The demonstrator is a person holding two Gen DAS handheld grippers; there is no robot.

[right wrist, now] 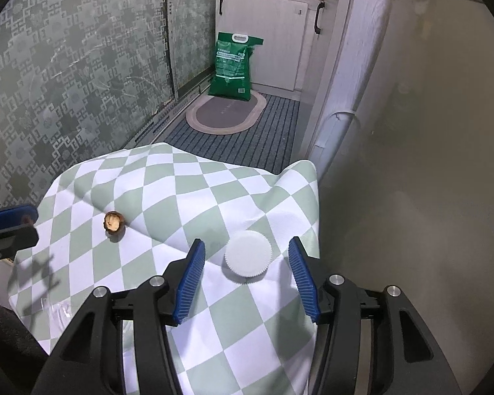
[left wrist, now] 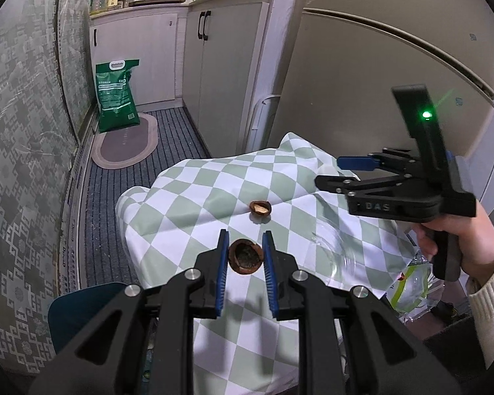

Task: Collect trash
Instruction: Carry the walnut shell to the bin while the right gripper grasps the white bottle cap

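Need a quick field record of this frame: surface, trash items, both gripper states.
surface: checkered cloth
near shell: nutshell half, between the open pads of the left gripper, no contact visible
far shell: second nutshell half, loose on cloth
cap: white ribbed cap, between the wide-open pads of the right gripper

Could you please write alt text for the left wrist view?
The left hand-held gripper brackets a walnut shell half on a green-checked tablecloth, jaws open. A second shell piece lies beyond; the right hand-held gripper hovers right.
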